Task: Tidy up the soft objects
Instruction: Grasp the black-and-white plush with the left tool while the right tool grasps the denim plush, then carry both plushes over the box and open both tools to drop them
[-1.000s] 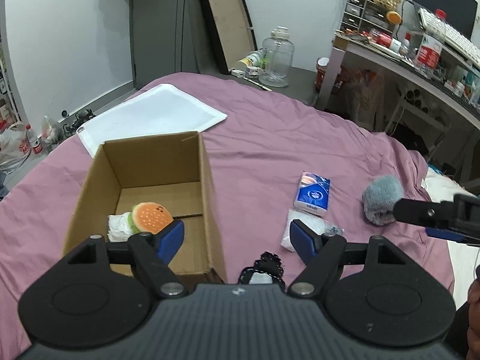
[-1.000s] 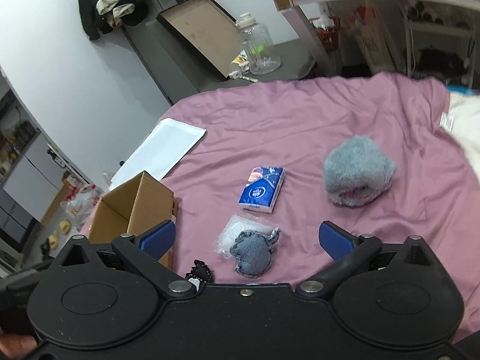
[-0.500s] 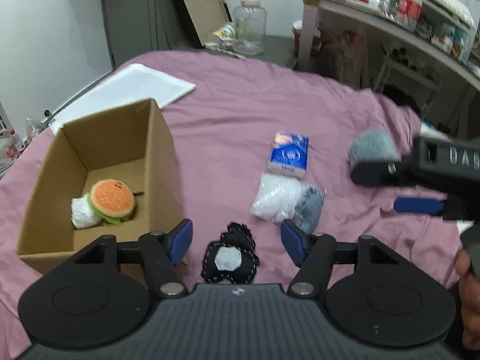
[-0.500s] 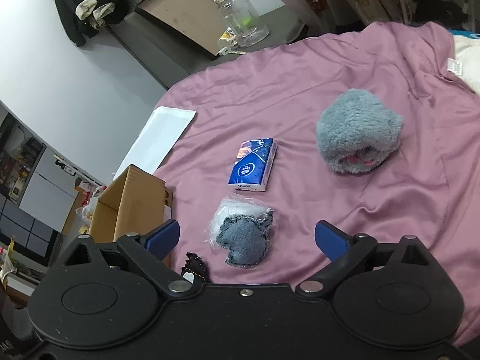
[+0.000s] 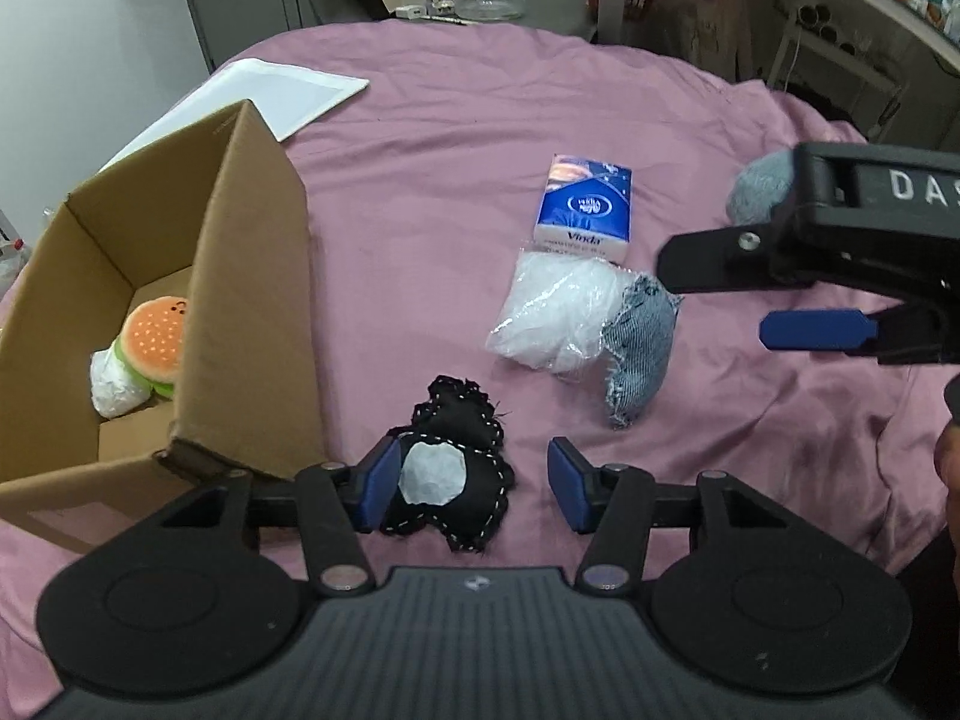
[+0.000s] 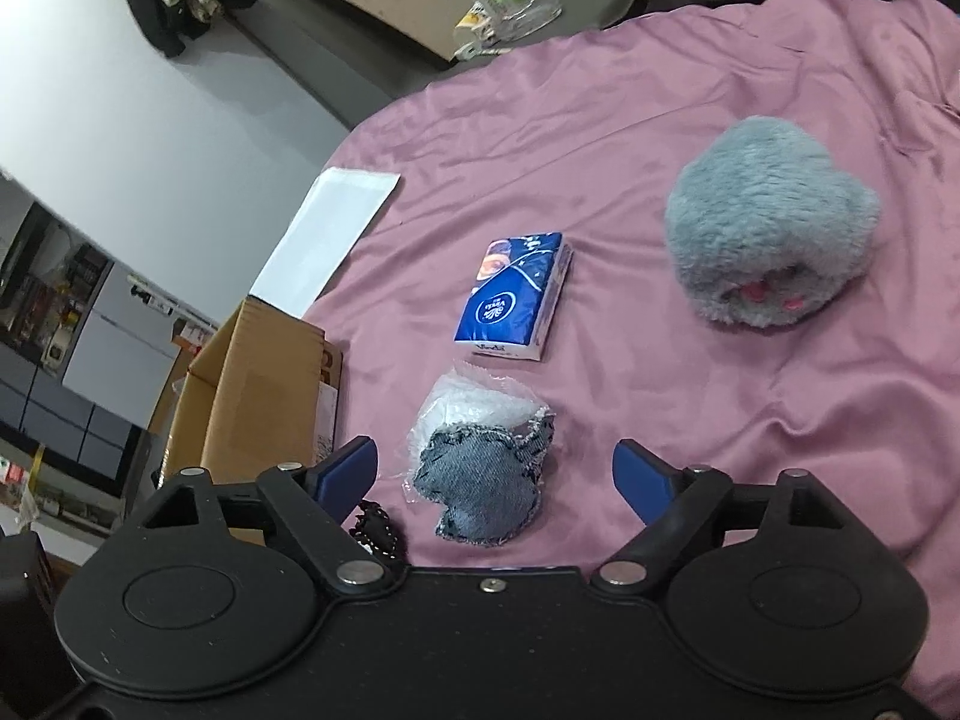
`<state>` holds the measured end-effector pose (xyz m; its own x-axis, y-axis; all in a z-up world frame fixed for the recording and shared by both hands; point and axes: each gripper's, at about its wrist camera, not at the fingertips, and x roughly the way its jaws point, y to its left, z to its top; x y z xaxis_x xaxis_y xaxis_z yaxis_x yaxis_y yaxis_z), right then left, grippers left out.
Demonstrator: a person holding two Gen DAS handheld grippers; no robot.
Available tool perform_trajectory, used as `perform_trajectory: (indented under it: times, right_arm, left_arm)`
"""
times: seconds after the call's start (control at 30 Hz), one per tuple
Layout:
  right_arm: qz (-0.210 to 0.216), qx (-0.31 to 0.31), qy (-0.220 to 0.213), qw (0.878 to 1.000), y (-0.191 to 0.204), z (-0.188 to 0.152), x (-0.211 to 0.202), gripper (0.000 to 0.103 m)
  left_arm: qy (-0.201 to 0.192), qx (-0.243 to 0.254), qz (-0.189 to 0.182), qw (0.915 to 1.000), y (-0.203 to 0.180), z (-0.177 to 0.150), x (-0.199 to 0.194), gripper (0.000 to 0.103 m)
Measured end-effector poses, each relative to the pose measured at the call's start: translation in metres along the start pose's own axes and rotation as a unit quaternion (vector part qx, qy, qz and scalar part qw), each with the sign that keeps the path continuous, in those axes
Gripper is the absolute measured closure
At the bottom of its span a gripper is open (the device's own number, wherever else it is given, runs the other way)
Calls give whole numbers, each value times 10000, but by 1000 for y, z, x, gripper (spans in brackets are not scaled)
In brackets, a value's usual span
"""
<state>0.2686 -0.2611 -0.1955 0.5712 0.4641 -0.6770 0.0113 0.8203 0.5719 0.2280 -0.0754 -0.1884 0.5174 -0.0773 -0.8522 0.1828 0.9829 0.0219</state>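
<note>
Black felt with white stitching, that's the target; the black stitched toy (image 5: 459, 468) lies flat on the pink bedspread (image 5: 456, 138), just beside the near corner of the cardboard box (image 5: 252, 300), and the left gripper (image 5: 471, 483) hangs right over it with its blue pads spread wide, one pad at the toy's left edge, the other well clear on the right; nothing between them is gripped.

It looks light and limp, stuffed thin, so I'd say a pinch across the plump middle, around the white patch, holds better than the frilly edge, which would likely fold and slip.

Further up the bedspread sits the denim toy (image 6: 480, 495), touching a crinkly clear plastic bag (image 6: 474, 405); that bag looks slippery and may drag along if the denim is pinched carelessly; beyond them the blue tissue pack (image 6: 516, 297), soft but boxy, and off toward the right edge the grey plush (image 6: 771, 240), bulky and squashy, best taken across its narrowest part.

Inside the box a burger plush (image 5: 155, 336) rests on a white bundle, so sorting is under way, I judge, with four pieces left outside.

Right gripper (image 6: 495, 474) hovers tilted down over the denim toy, fingers parted wide, holding nothing; seen from the left camera it reaches in sideways from the right, level above the bedspread.
</note>
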Motion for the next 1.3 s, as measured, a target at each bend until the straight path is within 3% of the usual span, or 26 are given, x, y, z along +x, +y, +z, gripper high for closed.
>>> perform_trajectory:
  times: [0.33, 0.47, 0.53, 0.67, 1.3]
  right_arm:
    - [32, -79, 395, 9992, -2, 0, 29, 22]
    - [-12, -104, 555, 9984, -2, 0, 37, 24]
    - [-37, -181, 599, 9980, 0, -2, 39, 28]
    - [37, -170, 663, 9976, 0, -3, 41, 59]
    - [-508, -359, 81, 9980, 23, -14, -13, 62]
  left_arm:
    - [219, 14, 217, 9995, -2, -1, 19, 49]
    - [234, -63, 128, 9996, 1, -1, 20, 49]
    - [238, -124, 107, 9996, 1, -1, 20, 55]
    - [263, -283, 101, 9992, 8, 1, 18, 68]
    - [-345, -523, -556, 9965, 19, 10, -33, 72]
